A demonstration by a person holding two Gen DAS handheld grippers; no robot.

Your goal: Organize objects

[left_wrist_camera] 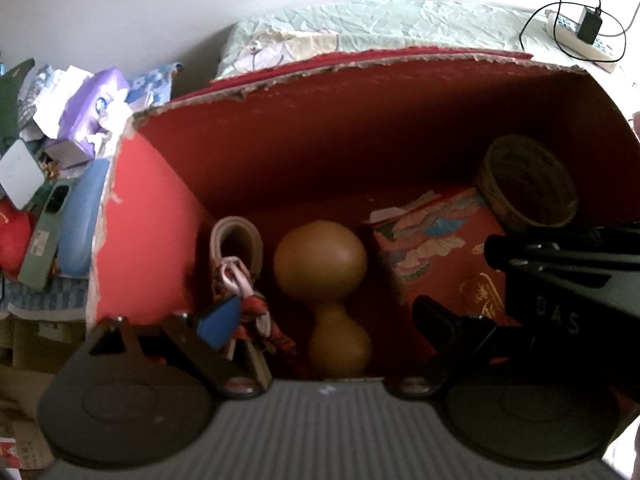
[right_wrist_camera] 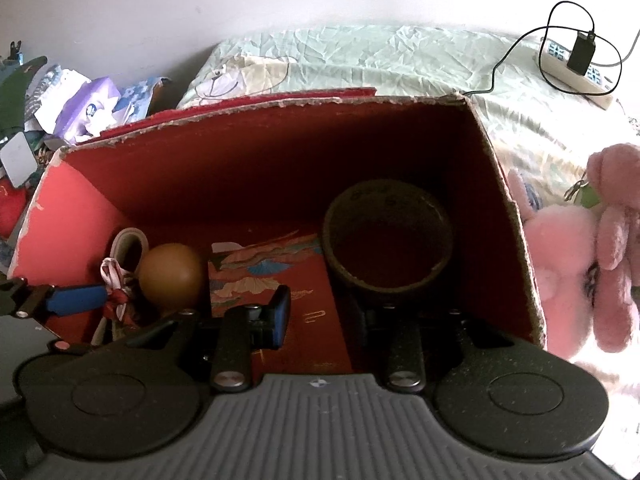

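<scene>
A red cardboard box (left_wrist_camera: 160, 216) with torn edges stands open on the bed. Inside lie a coiled strap (left_wrist_camera: 236, 244) with a red-and-white cord (left_wrist_camera: 256, 308), a brown gourd (left_wrist_camera: 324, 264), a flat red patterned box (left_wrist_camera: 440, 264) and a round woven container (left_wrist_camera: 528, 188). My left gripper (left_wrist_camera: 326, 312) hangs open over the gourd's waist, both fingers clear of it. My right gripper (right_wrist_camera: 342, 304) is open over the patterned box (right_wrist_camera: 272, 272). Its blue pad (right_wrist_camera: 280, 316) stands apart from the container (right_wrist_camera: 388, 240), whose rim hides the other fingertip.
A pink plush toy (right_wrist_camera: 580, 272) lies just outside the box's right wall. Behind is a pale green sheet (right_wrist_camera: 360, 56) with a power strip and charger (right_wrist_camera: 576, 60). Left of the box is a pile of packets, a purple tissue pack (left_wrist_camera: 92, 108) and a blue case (left_wrist_camera: 80, 220).
</scene>
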